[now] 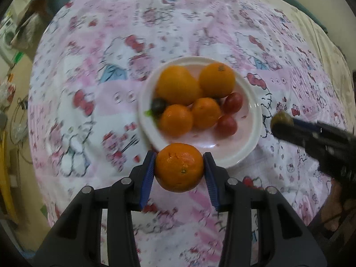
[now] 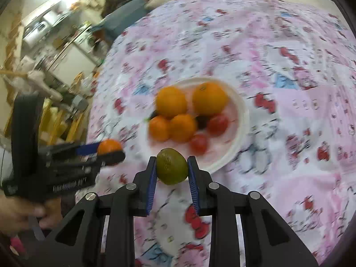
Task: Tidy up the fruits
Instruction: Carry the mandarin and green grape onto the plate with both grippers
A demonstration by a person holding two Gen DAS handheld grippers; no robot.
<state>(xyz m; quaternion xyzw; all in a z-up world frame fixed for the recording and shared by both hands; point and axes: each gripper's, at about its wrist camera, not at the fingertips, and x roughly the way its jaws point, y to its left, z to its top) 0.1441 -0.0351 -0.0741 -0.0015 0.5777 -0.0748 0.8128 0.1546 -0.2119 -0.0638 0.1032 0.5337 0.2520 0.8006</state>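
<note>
Both grippers grip fruit: the left gripper (image 1: 179, 166) clamps a round orange tangerine (image 1: 179, 167), the right gripper (image 2: 171, 166) a small green lime (image 2: 171, 166). Just ahead of both sits a white ceramic bowl (image 1: 253, 120) crowded with oranges (image 1: 217, 80), tangerines and red tomatoes (image 1: 227, 125), leaving bare room along its near rim. Pink cartoon-print cloth (image 1: 89, 102) spreads wide all round, with cluttered shelves (image 2: 44, 44) beyond its left edge.

Fruits (image 1: 175, 120) in bowl (image 1: 251, 138) on tablecloth (image 1: 89, 89) (mid-table).
</note>
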